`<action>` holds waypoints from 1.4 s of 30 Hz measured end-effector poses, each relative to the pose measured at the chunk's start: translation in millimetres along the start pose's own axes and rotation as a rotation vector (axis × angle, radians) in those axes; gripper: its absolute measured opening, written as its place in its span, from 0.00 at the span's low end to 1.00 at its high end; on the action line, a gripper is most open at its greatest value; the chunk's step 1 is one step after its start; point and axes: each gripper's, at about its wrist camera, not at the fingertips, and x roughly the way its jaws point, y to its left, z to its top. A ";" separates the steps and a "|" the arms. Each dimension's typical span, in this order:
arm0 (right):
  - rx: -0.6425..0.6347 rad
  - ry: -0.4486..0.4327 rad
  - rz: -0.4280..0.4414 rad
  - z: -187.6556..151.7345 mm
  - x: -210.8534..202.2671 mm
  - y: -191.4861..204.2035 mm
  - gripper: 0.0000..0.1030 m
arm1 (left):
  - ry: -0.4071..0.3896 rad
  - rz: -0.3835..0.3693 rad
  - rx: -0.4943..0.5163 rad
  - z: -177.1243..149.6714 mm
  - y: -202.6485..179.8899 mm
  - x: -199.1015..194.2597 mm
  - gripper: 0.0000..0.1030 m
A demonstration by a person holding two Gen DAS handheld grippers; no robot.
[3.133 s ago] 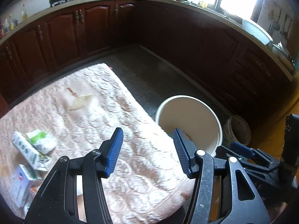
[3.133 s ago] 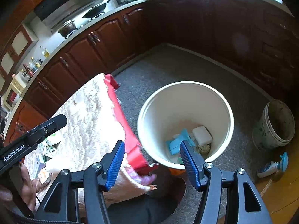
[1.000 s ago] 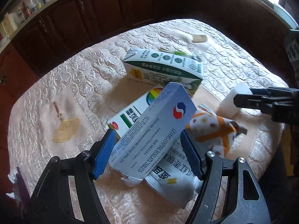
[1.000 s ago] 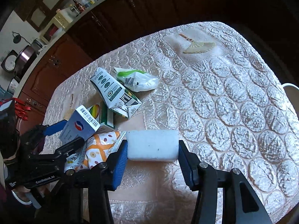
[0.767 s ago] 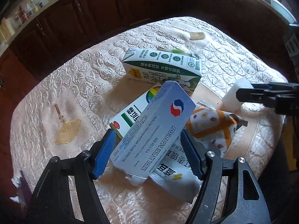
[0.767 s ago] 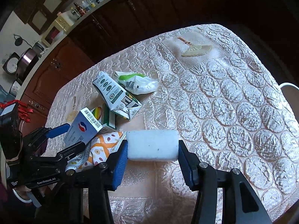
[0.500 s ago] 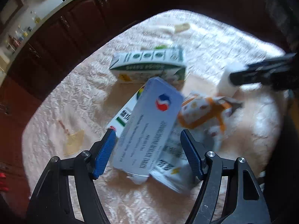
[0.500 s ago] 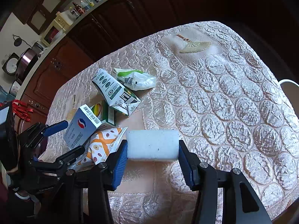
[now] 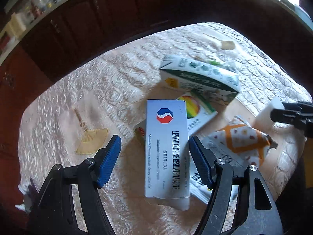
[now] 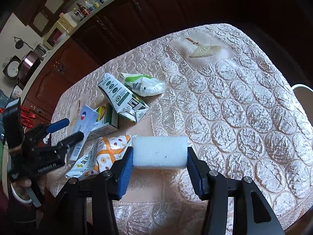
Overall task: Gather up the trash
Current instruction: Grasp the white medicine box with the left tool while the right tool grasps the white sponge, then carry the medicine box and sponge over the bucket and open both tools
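A pale blue tablet box (image 9: 166, 148) stands between the jaws of my left gripper (image 9: 154, 156). It lies against the right pad (image 9: 198, 163), with a clear gap to the left pad (image 9: 109, 158), so this gripper is open. From the right wrist view the left gripper (image 10: 67, 130) sits at the table's left edge with the tablet box (image 10: 86, 119) leaning on the pile. My right gripper (image 10: 160, 156) is shut on a white foam block (image 10: 156, 148), lifted slightly over the tablecloth. The same white block (image 9: 268, 109) shows in the left wrist view.
A green-white carton (image 10: 121, 98), a green-yellow box (image 10: 106, 117), an orange-patterned snack packet (image 10: 106, 152) and a clear plastic bag (image 10: 144, 85) lie on the quilted pink tablecloth (image 10: 244, 107). A white bin rim (image 10: 302, 88) shows past the right edge. Dark cabinets surround the table.
Both grippers came from the bin to the table. In the last second the tablet box swung from slanted to straight between the left jaws. The right gripper kept still with the block.
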 end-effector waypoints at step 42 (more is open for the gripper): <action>-0.003 -0.276 -0.075 -1.6 -130.7 -39.0 0.45 | -0.204 -0.246 -0.045 70.0 -122.1 -94.1 0.46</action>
